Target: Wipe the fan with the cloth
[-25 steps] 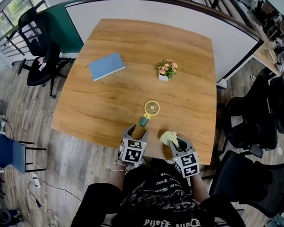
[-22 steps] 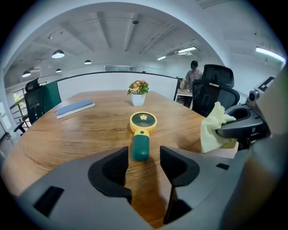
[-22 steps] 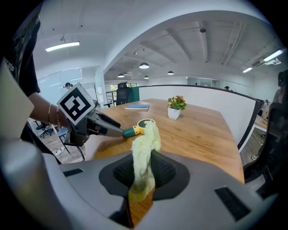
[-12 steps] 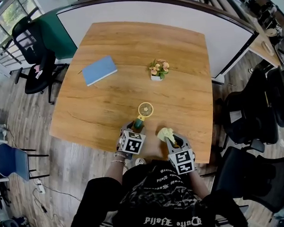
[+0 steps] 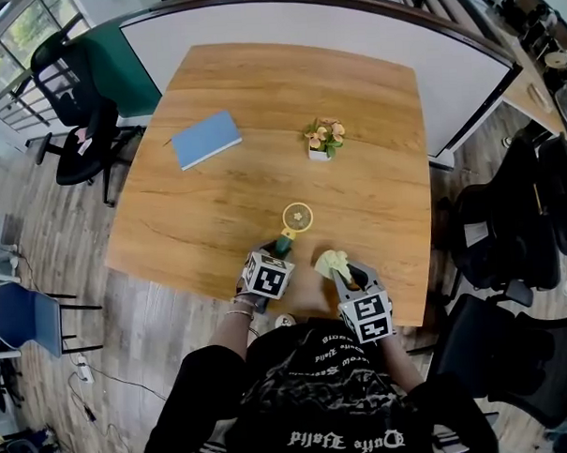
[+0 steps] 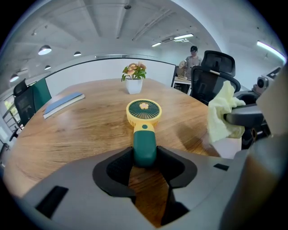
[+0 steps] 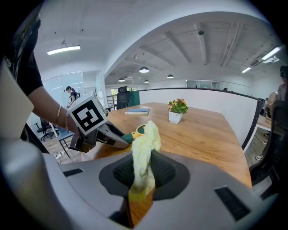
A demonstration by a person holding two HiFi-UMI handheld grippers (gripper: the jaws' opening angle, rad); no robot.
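I'm looking at an open-plan office — black swivel chairs (image 5: 74, 145) ring the wooden table (image 5: 217, 205), a curved white partition (image 5: 284, 24) backs its far edge, and strip lights (image 7: 64, 49) line the ceiling

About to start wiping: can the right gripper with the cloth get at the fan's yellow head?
Probably yes. The fan's head lies uncovered just beyond the right gripper and its cloth; the left gripper, whose jaws have just been closing on the handle, leaves the head free.
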